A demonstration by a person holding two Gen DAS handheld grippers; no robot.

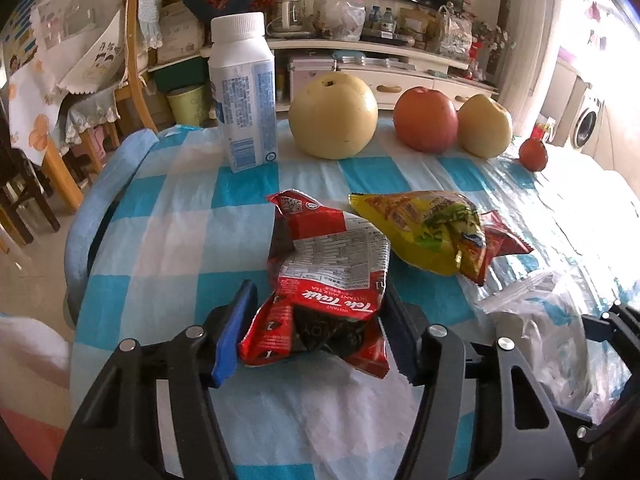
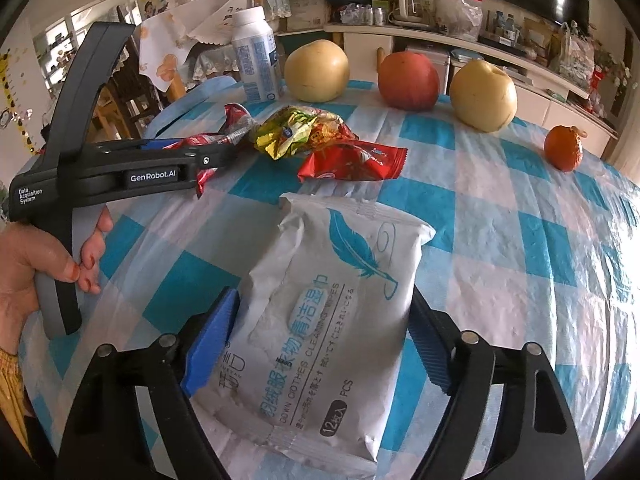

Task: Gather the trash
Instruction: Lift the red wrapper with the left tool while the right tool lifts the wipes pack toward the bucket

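— Looking left first: the left hand-held gripper (image 1: 316, 332) has the crumpled red tea packet (image 1: 324, 292) between its pads at the near edge of the counter (image 1: 168, 216). The foil touches both, so I judge it clamped.

— How will that packet handle?

— Light, crinkly, slippery film; it likely collapses, so pinch the bunched middle.

— And to the right?

— The right hand-held gripper (image 2: 320, 344) straddles a white wipes pack (image 2: 332, 320) lying flat. Its jaws flank the pack; whether they press I cannot tell. Soft and limp, probably; take it across the width.
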